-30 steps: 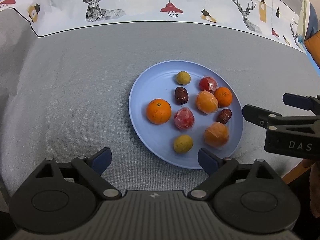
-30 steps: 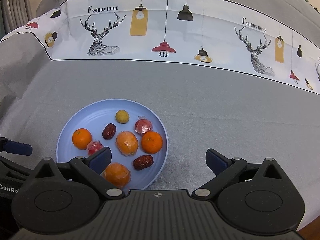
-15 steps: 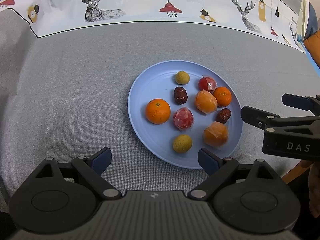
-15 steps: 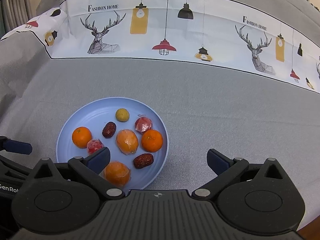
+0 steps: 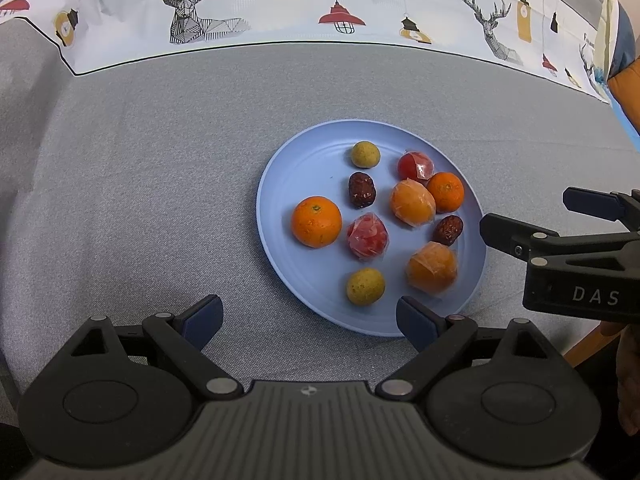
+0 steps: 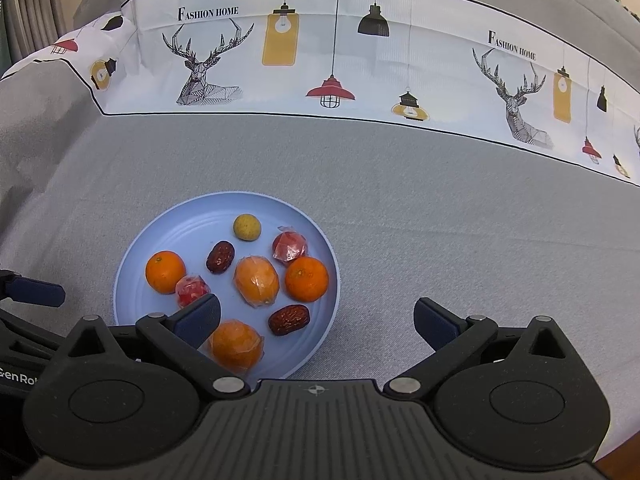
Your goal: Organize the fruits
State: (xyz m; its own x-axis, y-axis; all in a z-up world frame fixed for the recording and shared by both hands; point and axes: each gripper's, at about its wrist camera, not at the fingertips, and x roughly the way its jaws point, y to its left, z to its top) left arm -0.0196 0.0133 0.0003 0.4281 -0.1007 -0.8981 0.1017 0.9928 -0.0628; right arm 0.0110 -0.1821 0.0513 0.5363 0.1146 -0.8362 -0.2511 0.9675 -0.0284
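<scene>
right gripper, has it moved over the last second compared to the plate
Yes, slightly. In the left wrist view the right gripper has edged left toward the blue plate rim; its near fingertip now sits almost at the rim, jaws open.

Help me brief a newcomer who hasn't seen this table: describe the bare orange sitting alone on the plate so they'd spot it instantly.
Find the round blue plate on the grey tablecloth. Nine small fruits lie on it, and the bare orange sits apart on the plate's left half in the left wrist view. Unlike the other bare orange, which touches a plastic-wrapped orange fruit, this one is larger and touches nothing.
</scene>
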